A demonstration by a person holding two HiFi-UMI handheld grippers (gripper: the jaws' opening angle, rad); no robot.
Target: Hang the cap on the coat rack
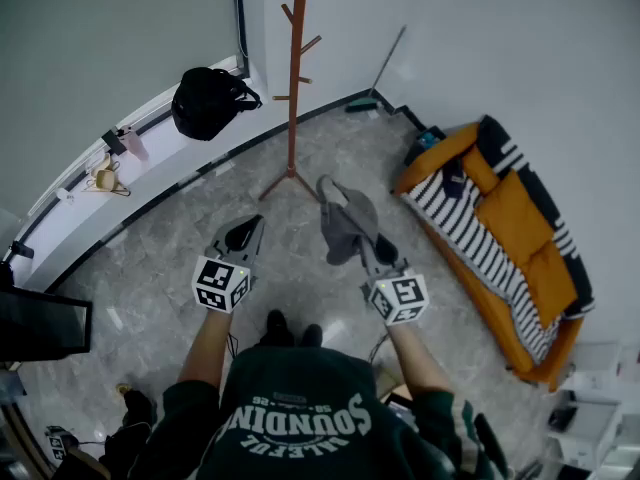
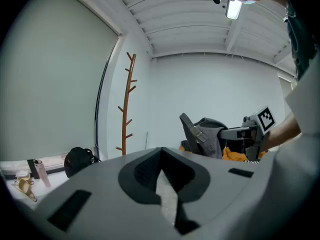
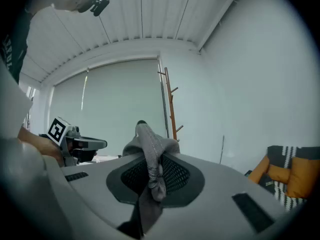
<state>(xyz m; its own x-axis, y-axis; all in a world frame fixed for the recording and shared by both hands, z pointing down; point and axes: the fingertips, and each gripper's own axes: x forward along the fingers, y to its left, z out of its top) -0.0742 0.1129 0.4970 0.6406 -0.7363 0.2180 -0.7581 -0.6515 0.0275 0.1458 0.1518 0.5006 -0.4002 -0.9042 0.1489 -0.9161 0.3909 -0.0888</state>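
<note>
The brown wooden coat rack (image 1: 293,78) stands on the floor by the far wall, ahead of both grippers; it also shows in the left gripper view as a coat rack (image 2: 125,114) and in the right gripper view as a coat rack (image 3: 172,109). My right gripper (image 1: 362,243) is shut on a grey cap (image 1: 348,223), which rises limp above its jaws. In its own view the cap (image 3: 150,149) is pinched between the pads of the right gripper (image 3: 150,176). My left gripper (image 1: 252,226) is level with it on the left, jaws together and empty (image 2: 162,176). The cap (image 2: 210,136) is visible from there too.
A black bag (image 1: 207,101) sits on the white window ledge (image 1: 150,158) at the left. An orange sofa (image 1: 500,238) with a striped blanket lines the right wall. A thin pole (image 1: 388,63) leans in the far corner. A dark screen (image 1: 40,323) stands at my left.
</note>
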